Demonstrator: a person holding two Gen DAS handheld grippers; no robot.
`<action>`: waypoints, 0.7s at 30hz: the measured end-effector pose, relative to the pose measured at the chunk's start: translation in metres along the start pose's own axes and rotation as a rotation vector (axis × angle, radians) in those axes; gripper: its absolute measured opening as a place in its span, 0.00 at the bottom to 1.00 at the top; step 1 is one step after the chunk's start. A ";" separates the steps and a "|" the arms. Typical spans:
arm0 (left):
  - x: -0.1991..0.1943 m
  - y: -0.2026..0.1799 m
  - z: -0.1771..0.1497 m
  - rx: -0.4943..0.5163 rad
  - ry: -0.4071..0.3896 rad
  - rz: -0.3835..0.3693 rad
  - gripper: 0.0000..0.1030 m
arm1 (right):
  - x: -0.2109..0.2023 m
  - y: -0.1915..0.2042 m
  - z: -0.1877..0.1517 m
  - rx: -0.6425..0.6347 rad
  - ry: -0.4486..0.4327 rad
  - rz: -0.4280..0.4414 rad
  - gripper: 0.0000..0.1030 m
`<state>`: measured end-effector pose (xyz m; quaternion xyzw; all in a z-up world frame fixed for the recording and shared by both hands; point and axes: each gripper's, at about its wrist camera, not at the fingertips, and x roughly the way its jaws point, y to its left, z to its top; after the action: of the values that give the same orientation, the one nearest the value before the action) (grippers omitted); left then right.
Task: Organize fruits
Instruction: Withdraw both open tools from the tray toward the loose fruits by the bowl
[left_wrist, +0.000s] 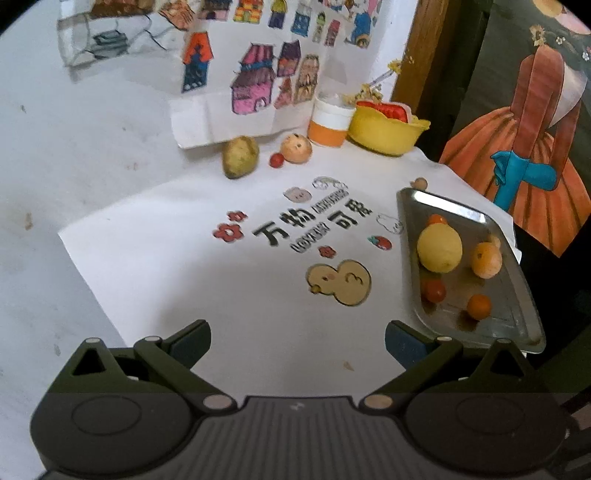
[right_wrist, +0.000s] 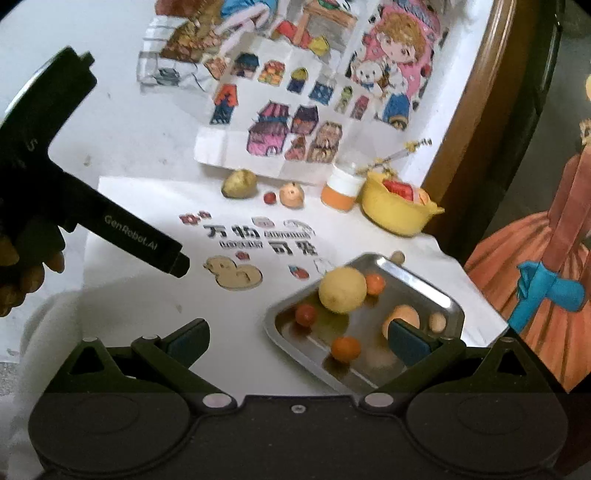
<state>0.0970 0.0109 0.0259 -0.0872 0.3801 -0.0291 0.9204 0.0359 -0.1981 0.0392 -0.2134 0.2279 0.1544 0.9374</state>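
Note:
A steel tray on the right holds a yellow lemon, a pale orange fruit, a red tomato and small orange fruits. At the back of the white cloth lie a green-brown pear, a small red fruit and a peach-coloured fruit. My left gripper is open over the cloth, empty. My right gripper is open beside the tray's near edge, empty.
A yellow bowl with red contents and an orange-and-white jar stand at the back. Coloured drawings lean behind them. The left gripper's black body and a hand reach in from the left.

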 end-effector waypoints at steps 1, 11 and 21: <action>-0.003 0.003 0.003 0.000 -0.008 -0.003 0.99 | -0.004 0.002 0.004 -0.012 -0.016 -0.004 0.99; -0.026 0.034 0.033 -0.010 -0.108 -0.006 0.99 | -0.030 -0.011 0.064 -0.098 -0.184 -0.033 0.99; -0.027 0.040 0.072 0.046 -0.180 0.053 0.99 | -0.029 -0.075 0.161 0.080 -0.303 0.147 0.99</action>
<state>0.1277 0.0639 0.0874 -0.0580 0.2973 -0.0054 0.9530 0.0981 -0.1923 0.2073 -0.1328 0.1049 0.2435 0.9550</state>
